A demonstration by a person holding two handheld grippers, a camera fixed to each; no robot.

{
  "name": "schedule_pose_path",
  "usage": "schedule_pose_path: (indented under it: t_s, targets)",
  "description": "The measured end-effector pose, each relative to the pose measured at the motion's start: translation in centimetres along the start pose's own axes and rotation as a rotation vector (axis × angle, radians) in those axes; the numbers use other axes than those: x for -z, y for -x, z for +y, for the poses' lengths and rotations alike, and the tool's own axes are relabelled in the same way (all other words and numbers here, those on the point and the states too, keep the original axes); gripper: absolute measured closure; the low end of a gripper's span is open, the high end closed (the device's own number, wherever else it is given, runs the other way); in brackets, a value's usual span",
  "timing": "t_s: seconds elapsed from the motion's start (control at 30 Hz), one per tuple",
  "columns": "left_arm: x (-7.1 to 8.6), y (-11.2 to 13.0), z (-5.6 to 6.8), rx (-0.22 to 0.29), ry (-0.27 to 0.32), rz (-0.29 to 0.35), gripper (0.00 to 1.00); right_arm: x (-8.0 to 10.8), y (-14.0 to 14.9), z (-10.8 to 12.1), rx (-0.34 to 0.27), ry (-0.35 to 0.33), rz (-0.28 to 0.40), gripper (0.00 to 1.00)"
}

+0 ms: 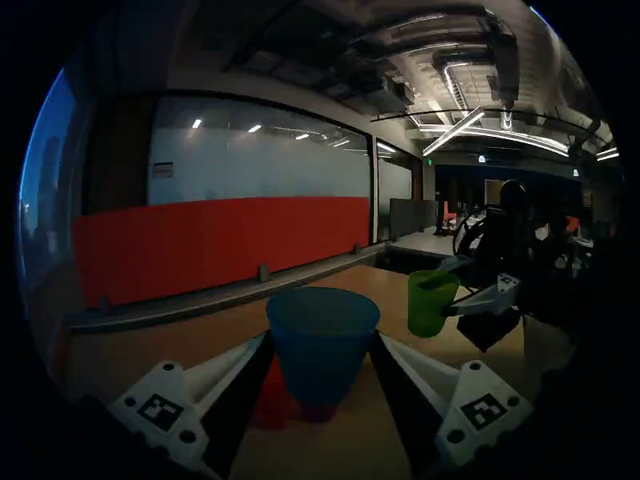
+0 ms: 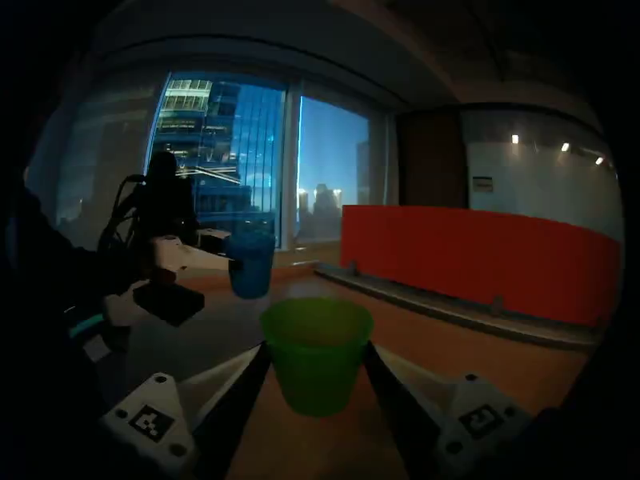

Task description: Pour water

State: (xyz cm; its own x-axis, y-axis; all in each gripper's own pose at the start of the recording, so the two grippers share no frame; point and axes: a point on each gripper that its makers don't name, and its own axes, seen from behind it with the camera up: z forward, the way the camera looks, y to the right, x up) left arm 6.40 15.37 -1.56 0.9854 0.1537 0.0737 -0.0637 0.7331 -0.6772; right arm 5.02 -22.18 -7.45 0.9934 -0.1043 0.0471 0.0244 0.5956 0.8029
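left gripper view, scene: wooden table; red wall panel left of the fingers under a glass wall; ceiling strip light high up on the right.
left gripper: fingers part open and pressed on both sides of the blue cup, gripping it.
blue cup: upright between the fingertips, rim level, plain tapered plastic; contents cannot be told.
red thing: low between the fingers, partly hidden behind the blue cup's base; what it is, cannot tell.
green cup: beyond the right finger and upright, with the right gripper on it from the right.
right gripper view, scene: window with lit towers at dusk, beyond the left finger; the red panel lies beyond the right finger.
left gripper, far: beyond the left finger, holding the blue cup upright in front of the window; a dark figure stands behind it.
right gripper: fingers part open, clamped on both sides of the green cup.
green cup, near: upright between the fingertips, with a round rim and translucent green wall; water level cannot be told.
cups: well apart, not touching.
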Motion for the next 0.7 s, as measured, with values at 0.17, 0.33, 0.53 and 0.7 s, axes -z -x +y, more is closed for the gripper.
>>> schedule_pose_path:
  t_s: [0.17,0.33,0.53,0.7]
  targets:
    - [0.1,1.9,-0.3,0.010,-0.001,-0.026,0.17,0.3,0.3,0.7,-0.004,0.011,-0.007,0.14]
    - [-0.1,4.1,-0.7,0.012,-0.006,-0.065,0.17,0.3,1.0,1.6,-0.017,0.022,-0.020,0.14]
    - [-0.6,6.7,-0.9,-0.002,-0.007,-0.121,0.17,0.2,2.0,2.7,-0.042,0.037,-0.041,0.13]
    - [-1.0,8.3,-0.6,-0.012,0.005,-0.163,0.17,0.3,3.0,3.3,-0.044,0.042,-0.067,0.13]
